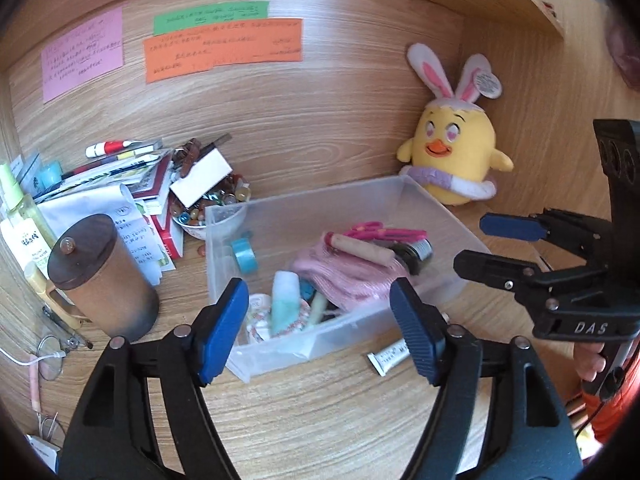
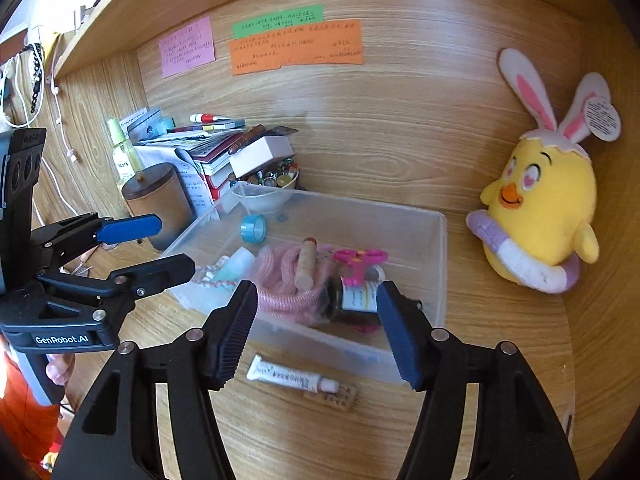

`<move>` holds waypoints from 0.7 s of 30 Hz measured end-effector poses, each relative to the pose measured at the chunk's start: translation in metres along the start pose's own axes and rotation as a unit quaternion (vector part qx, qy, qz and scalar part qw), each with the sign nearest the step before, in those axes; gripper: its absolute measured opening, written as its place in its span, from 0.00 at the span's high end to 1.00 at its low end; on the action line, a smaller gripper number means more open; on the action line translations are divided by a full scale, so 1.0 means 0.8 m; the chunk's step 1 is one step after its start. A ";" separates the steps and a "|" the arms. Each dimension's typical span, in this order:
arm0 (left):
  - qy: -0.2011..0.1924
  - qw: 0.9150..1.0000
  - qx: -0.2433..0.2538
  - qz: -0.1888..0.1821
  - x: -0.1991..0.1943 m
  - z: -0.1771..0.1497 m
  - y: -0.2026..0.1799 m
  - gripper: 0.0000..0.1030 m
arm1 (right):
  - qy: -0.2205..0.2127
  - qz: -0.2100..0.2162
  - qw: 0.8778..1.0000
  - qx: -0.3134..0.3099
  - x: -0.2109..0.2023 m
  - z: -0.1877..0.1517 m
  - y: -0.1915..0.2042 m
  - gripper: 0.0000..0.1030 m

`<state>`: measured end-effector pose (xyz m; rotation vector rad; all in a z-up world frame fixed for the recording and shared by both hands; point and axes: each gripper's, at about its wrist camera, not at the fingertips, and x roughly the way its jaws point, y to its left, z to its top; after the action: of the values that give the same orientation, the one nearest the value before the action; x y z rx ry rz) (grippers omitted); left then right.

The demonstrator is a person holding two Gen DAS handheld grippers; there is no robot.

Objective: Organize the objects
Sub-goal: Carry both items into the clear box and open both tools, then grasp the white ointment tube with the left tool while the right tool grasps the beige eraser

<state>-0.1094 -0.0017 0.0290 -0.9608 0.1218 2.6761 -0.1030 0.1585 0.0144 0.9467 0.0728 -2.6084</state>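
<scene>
A clear plastic bin (image 1: 444, 208) (image 2: 440, 248) stands on the wooden desk. It holds a pink rope (image 2: 280, 280), a wooden stick (image 2: 306, 264), pink scissors (image 2: 360, 258), a dark bottle (image 2: 352, 298), blue tape (image 2: 253, 229) and a teal tube (image 1: 285, 300). A white tube (image 2: 288, 378) lies on the desk in front of the bin, over a small wooden tag (image 2: 340, 398). My left gripper (image 1: 320, 328) (image 2: 168, 244) is open and empty at the bin's front edge. My right gripper (image 2: 316, 332) (image 1: 476, 244) is open and empty above the white tube.
A yellow chick plush (image 2: 540, 208) sits in the right corner. A brown lidded jar (image 1: 104, 280), a stack of papers and boxes (image 1: 132, 192), a bowl of beads (image 2: 272, 184) and a spray bottle (image 1: 20, 216) stand at the left. Sticky notes (image 2: 296, 46) hang on the back wall.
</scene>
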 end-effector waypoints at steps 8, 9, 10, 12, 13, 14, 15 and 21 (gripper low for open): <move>0.057 0.997 0.035 -0.028 0.026 -0.039 -0.038 0.29 | 0.047 -0.003 0.999 0.018 -0.008 -0.053 -0.021 0.41; 0.065 0.997 0.037 -0.032 0.032 -0.041 -0.042 0.29 | 0.056 -0.004 0.998 0.018 -0.004 -0.058 -0.023 0.41; 0.076 0.996 0.037 -0.038 0.041 -0.044 -0.045 0.29 | 0.065 -0.006 0.998 0.019 0.000 -0.065 -0.024 0.41; 0.097 0.993 0.041 -0.052 0.058 -0.046 -0.053 0.29 | 0.082 -0.008 0.996 0.026 0.008 -0.077 -0.030 0.41; 0.109 0.991 0.044 -0.057 0.067 -0.047 -0.057 0.29 | 0.088 -0.007 0.995 0.034 0.011 -0.083 -0.034 0.41; 0.119 0.990 0.048 -0.064 0.075 -0.047 -0.061 0.29 | 0.093 -0.002 0.995 0.045 0.013 -0.089 -0.039 0.41; 0.128 0.988 0.052 -0.071 0.083 -0.047 -0.066 0.29 | 0.095 0.002 0.994 0.052 0.015 -0.093 -0.043 0.41; 0.157 0.981 0.073 -0.084 0.113 -0.047 -0.084 0.29 | 0.108 0.010 0.991 0.076 0.021 -0.109 -0.059 0.41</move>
<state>-0.1325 0.0778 -0.0564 -1.2760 0.2870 2.3114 -0.0780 0.2121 -0.0671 1.2747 -0.0806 -2.5121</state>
